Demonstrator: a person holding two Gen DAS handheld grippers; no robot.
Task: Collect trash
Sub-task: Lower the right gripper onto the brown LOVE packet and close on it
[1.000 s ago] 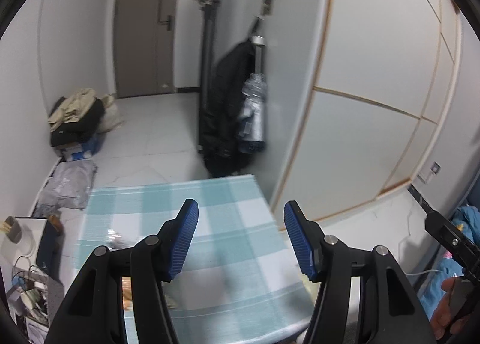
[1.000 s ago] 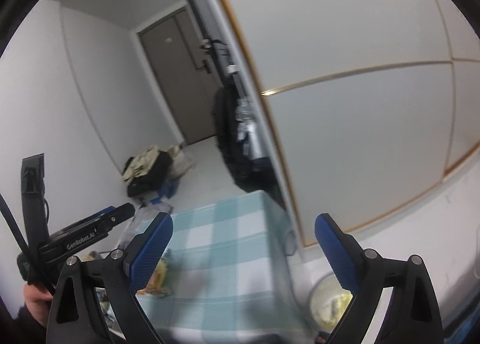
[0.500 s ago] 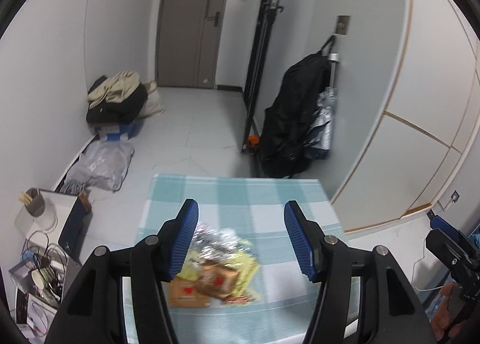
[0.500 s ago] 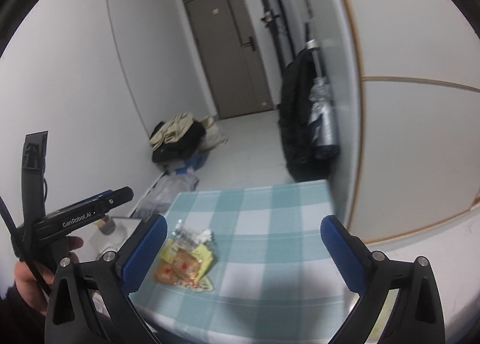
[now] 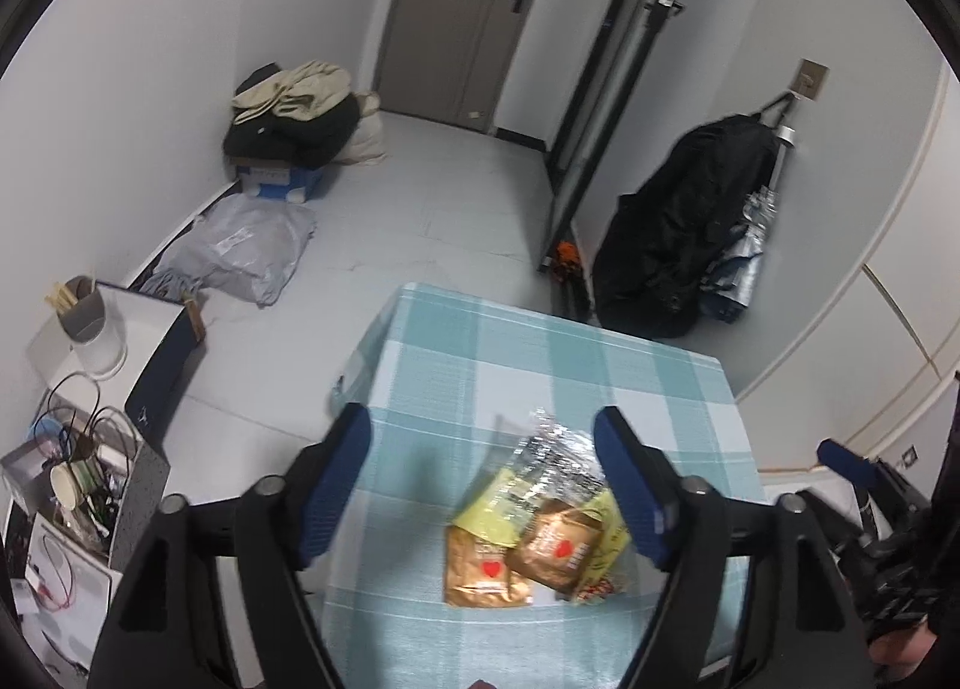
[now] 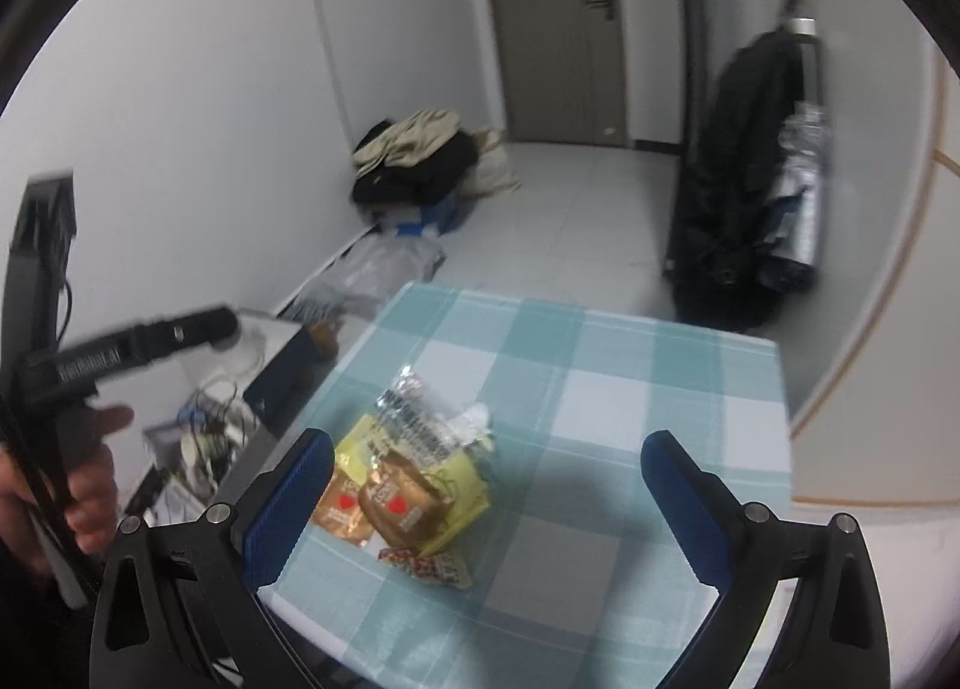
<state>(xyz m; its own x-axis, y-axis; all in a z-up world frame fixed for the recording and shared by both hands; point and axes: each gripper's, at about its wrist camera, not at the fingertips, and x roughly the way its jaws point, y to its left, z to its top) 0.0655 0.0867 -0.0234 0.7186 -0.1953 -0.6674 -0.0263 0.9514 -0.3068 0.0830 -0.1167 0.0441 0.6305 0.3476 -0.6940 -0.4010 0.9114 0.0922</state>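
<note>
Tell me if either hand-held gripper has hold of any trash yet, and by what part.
Nothing is held. The left hand-held gripper is opening with nothing between its pads, the right hand-held gripper is open, and the wrapper pile lies untouched on the checked tablecloth.

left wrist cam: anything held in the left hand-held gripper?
No, the left hand-held gripper is empty; the wrappers lie on the table.

left tongs (image 5: 483, 476) opening (nothing gripped); right tongs (image 6: 487, 488) wide.

both wrist views look steeply down, sharing the checked table (image 5: 540, 365) and wrappers (image 6: 408, 479).
</note>
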